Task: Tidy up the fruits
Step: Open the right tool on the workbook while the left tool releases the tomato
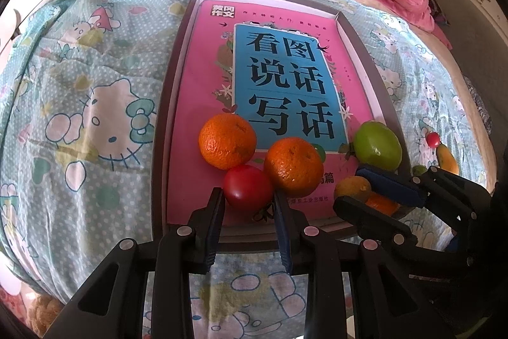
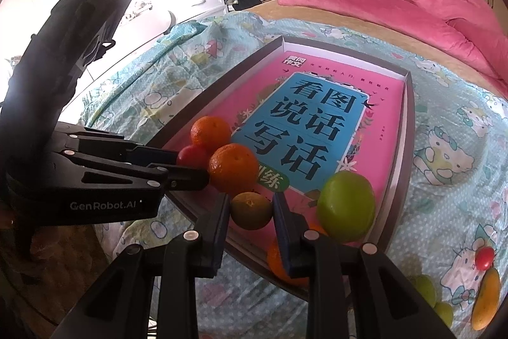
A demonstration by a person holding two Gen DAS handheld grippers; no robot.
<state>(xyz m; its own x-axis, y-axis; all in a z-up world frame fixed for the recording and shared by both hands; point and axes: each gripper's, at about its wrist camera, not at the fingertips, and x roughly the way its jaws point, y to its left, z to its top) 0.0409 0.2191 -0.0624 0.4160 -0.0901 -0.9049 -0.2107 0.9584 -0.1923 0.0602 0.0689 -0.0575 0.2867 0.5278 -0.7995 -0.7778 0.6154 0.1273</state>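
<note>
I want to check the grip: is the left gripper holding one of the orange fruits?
No, the left gripper is shut on the red tomato, and the two oranges lie free beside it.

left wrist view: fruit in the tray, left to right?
Far-left orange mandarin → round red tomato between the left gripper fingers → second orange mandarin → yellowish-green mandarin in the right gripper → glossy green apple.

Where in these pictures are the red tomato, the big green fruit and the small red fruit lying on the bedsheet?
red tomato [image 1: 246, 186]: left wrist view, middle of its skin.
big green fruit [image 2: 346, 207]: right wrist view, centre of its side.
small red fruit [image 2: 484, 258]: right wrist view, its middle.
</note>
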